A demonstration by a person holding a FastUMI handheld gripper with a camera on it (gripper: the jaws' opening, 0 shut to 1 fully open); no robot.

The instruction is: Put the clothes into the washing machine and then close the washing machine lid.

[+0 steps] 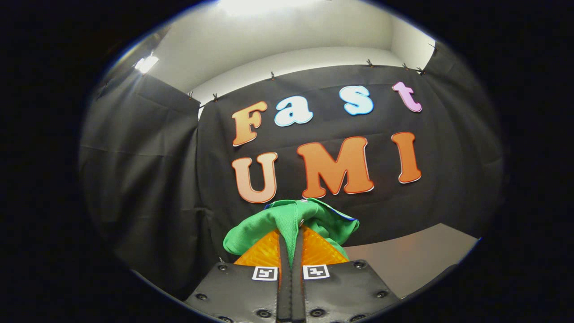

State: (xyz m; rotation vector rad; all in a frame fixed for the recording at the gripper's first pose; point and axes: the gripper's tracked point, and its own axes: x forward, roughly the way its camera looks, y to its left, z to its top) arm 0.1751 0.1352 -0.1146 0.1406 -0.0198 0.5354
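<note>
- Cloth point(291, 222) – green, soft and light, bunched over the fingertips.
- Gripper point(290, 244) clamped on a fold – should hold; loose ends will droop.

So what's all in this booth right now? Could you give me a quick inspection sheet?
Surface: a pale tabletop lies beyond the fingers, bare where visible.
Job's things: a green garment bunched between the fingers, lifted off the tabletop.
Clutter: nothing seen.
Grippers: gripper shut on the green garment, cloth spilling over both fingers.
Cables: nothing seen.
Surroundings: black cloth wall clipped up on a pale wall; a bright lamp.
</note>
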